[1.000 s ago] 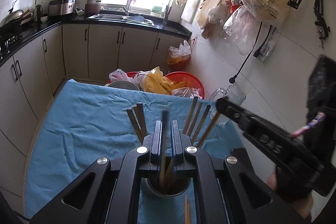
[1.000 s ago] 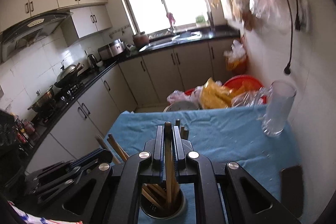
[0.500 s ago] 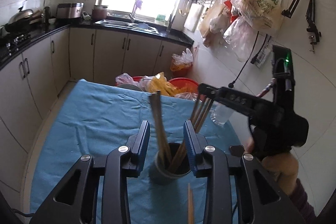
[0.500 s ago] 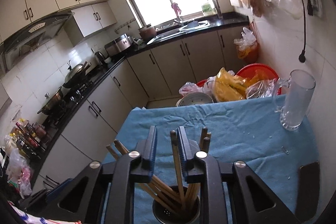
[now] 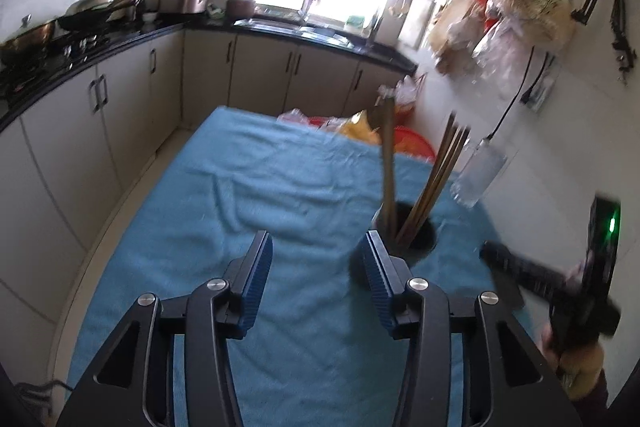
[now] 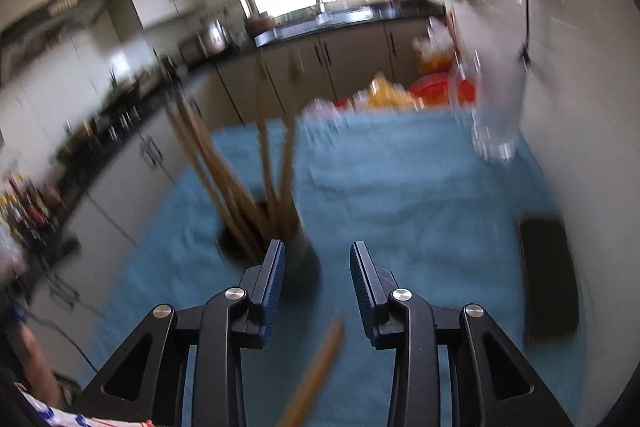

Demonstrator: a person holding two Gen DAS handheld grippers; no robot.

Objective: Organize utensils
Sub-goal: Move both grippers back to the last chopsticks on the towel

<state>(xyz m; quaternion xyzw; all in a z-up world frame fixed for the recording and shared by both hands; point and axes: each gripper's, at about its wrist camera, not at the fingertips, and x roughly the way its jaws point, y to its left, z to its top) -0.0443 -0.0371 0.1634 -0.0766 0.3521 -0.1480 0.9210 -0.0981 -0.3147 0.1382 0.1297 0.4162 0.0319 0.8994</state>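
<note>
Though most of the chopsticks [image 5: 430, 187] already stand bunched in the dark cup [image 5: 414, 239] on the blue cloth [image 5: 260, 187] that covers the worktop, at least one chopstick [image 6: 316, 371] lies loose on the cloth, so the sorting looks near its end but not finished. In the left wrist view the cup sits at about 1 o'clock from the left hand-held gripper [image 5: 316, 271], just past its right finger; in the right wrist view it sits at about 11 o'clock from the right hand-held gripper [image 6: 318, 283], beside its left finger. The loose stick shows at 6 o'clock there, low between the fingers, blurred, and whether it rests flat I cannot tell. Both grippers are spread wide and carry nothing. Farther out, a clear glass mug [image 6: 496, 115] stands at 1 o'clock near the wall, and a flat black object [image 6: 548, 275] lies at 3 o'clock on the cloth. What remains, I judge, is picking up the stray stick and adding it to the cup.
</note>
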